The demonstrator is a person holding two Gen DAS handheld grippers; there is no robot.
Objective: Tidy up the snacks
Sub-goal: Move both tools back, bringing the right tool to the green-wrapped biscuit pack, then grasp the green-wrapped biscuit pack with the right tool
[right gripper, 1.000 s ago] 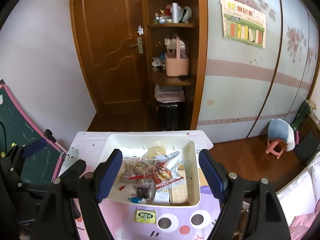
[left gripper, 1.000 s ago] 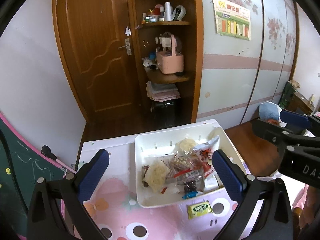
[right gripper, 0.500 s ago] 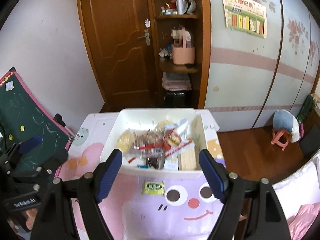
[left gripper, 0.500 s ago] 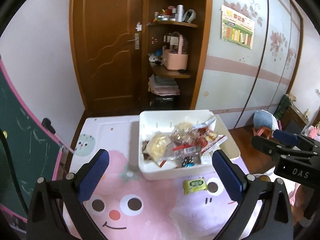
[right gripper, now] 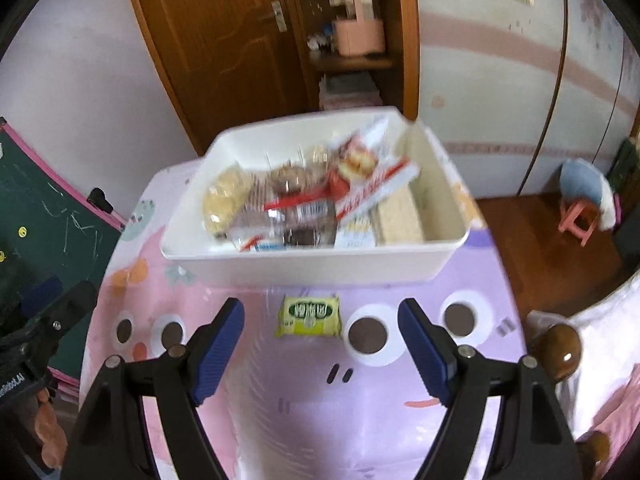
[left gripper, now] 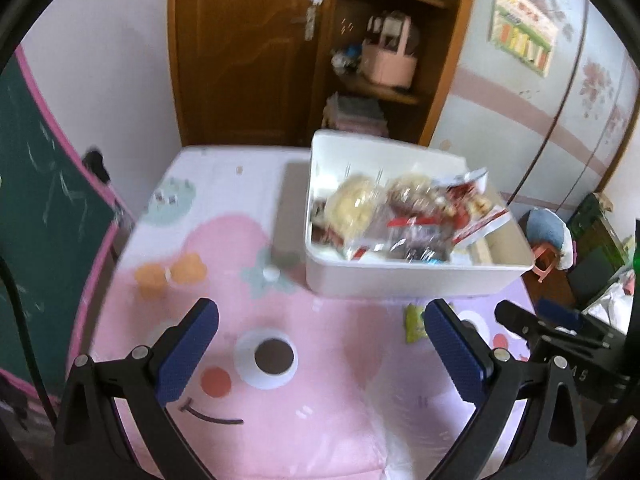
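A white bin (right gripper: 312,268) full of wrapped snacks (right gripper: 304,196) sits at the far side of the tabletop (right gripper: 320,420), which is covered with a pink and purple cartoon-face mat. One small yellow-green snack packet (right gripper: 309,315) lies flat on the mat just in front of the bin's near wall, apart from it. The right hand-held gripper (right gripper: 322,346) hangs above the mat with its blue pads spread wide and nothing between them; the packet lies just beyond the gap. The left hand-held gripper (left gripper: 322,354) is likewise spread and empty, over the pink part of the mat, with the bin ahead to its right. Nothing lies between the right gripper and the packet. A green chalkboard (right gripper: 48,216) leans at the left edge, a wooden door (right gripper: 208,40) and shelves with a pink basket (right gripper: 358,36) stand behind, and a small pink stool (right gripper: 580,216) stands on the floor to the right
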